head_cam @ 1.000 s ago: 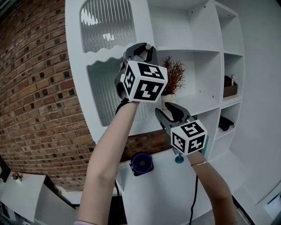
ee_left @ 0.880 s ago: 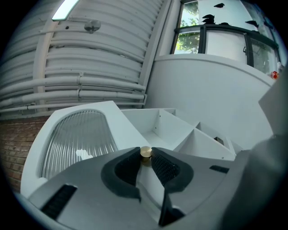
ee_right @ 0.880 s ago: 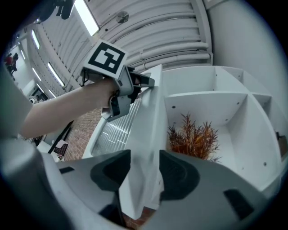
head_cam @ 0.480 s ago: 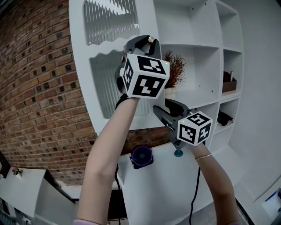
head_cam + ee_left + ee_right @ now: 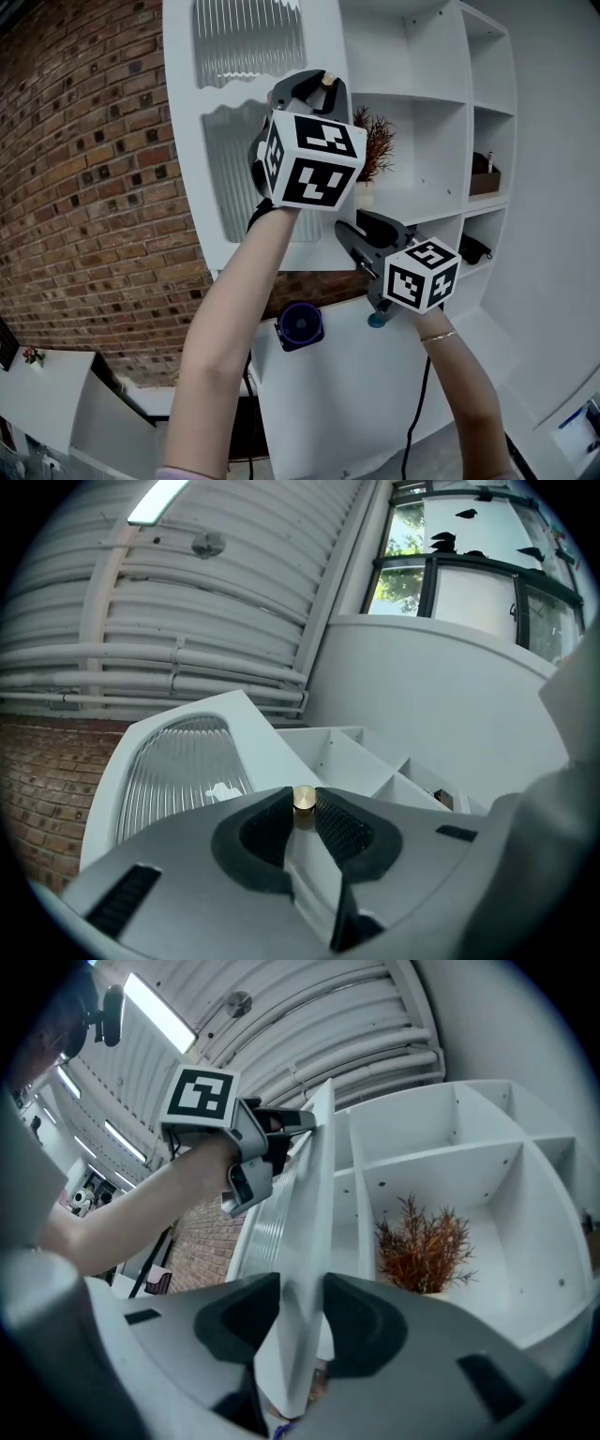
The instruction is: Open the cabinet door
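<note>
You're mid-swing on the cabinet door (image 5: 183, 112). It hangs at the left end of the white shelf unit (image 5: 422, 108), and its free edge stands out from the unit's front, so I'd call it partly open and not yet wide.

Your left gripper (image 5: 312, 86) has the brass knob (image 5: 305, 798). The jaws are drawn in to a narrow gap and the ribbed pads pinch the knob on either side, high on the door edge that faces the shelf unit's open compartments. That's a firm hold on a very small thing.

Your right gripper (image 5: 300, 1290) sits lower on that same edge, out in front of the shelf unit. Its jaws have just been closing. The door's thickness fills the space between them, and both pads look to be meeting the door's faces, a wider bite than the left's.

Inside the shelf unit, just past the door's edge, the dried plant (image 5: 427, 1246) stands in its compartment, well clear of both tools.

The next move, as I read it, calls for both hands to travel together on the door's arc, away from the shelf unit. Let the wrists turn with the panel so that the knob doesn't slip from the pads and the right jaws don't twist on the edge.
</note>
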`<state>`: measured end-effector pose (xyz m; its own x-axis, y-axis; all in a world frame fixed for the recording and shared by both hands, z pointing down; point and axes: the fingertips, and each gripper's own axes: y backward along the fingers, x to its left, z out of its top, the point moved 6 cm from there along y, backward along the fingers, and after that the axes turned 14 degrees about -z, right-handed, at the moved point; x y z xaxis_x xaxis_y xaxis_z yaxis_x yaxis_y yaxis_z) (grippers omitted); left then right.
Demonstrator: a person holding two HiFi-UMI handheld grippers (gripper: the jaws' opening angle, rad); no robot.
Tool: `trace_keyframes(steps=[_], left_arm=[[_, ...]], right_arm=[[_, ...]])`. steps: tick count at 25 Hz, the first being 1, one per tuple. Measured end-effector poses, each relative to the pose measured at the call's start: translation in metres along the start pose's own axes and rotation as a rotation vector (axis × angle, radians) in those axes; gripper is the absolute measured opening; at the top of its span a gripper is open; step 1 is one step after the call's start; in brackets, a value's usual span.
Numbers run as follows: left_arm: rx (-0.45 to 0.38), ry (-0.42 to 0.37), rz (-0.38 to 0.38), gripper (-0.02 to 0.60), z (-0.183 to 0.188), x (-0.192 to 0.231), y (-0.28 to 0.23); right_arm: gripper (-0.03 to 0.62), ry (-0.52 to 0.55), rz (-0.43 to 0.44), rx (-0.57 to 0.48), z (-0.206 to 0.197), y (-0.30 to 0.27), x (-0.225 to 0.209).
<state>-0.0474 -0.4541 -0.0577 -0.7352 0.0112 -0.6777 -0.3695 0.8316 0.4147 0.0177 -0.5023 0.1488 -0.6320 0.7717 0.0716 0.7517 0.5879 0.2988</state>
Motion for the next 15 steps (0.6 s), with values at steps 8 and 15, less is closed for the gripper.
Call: trace_keyframes(steps=[8,15], left_arm=[[-0.064,0.031,-0.012,0.072,0.021,-0.001,0.031],[-0.125,0.089,-0.049,0.074,0.037,0.004,0.064]], right_arm=[[0.112,0.014,-0.023,-0.005,0.012,0.031,0.024],[0.1,0.014,-0.066,-0.032,0.021,0.056,0.056]])
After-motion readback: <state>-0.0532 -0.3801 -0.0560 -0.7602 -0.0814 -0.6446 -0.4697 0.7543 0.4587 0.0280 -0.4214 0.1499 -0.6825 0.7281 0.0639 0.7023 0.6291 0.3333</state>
